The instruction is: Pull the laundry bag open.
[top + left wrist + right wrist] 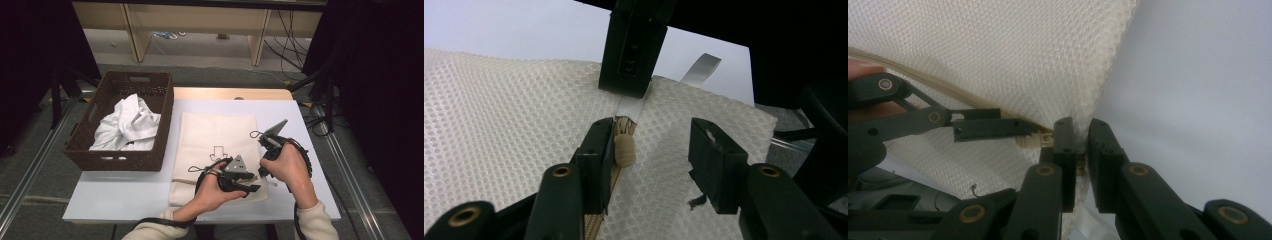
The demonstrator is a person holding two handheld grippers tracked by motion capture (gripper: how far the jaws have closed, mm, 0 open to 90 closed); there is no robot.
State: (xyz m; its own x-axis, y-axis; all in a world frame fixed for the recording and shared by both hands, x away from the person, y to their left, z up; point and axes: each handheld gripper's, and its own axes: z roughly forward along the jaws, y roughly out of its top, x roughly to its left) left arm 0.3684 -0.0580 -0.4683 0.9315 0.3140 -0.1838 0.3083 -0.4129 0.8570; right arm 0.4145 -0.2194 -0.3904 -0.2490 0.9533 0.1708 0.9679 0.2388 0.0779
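Note:
A cream mesh bag (pixel 215 145) lies flat on the white table (pixel 125 195), its zipper running along the near edge. At the bag's near right corner my right gripper (pixel 1080 140) is shut on the mesh edge by the zipper's end; the same gripper (pixel 629 75) presses there in the left gripper view. My left gripper (pixel 651 160) points at that corner from the left. Its jaws stand apart around the beige zipper pull (pixel 625 150), which rests against one pad while the other pad is clear of it. Both hands sit close together near the table's front edge.
A brown wicker basket (pixel 120 160) holding crumpled white cloth (pixel 127 125) stands on the table's left side, beside the bag. Bare table lies to the right of the bag. Cables run over the floor beyond the far right corner.

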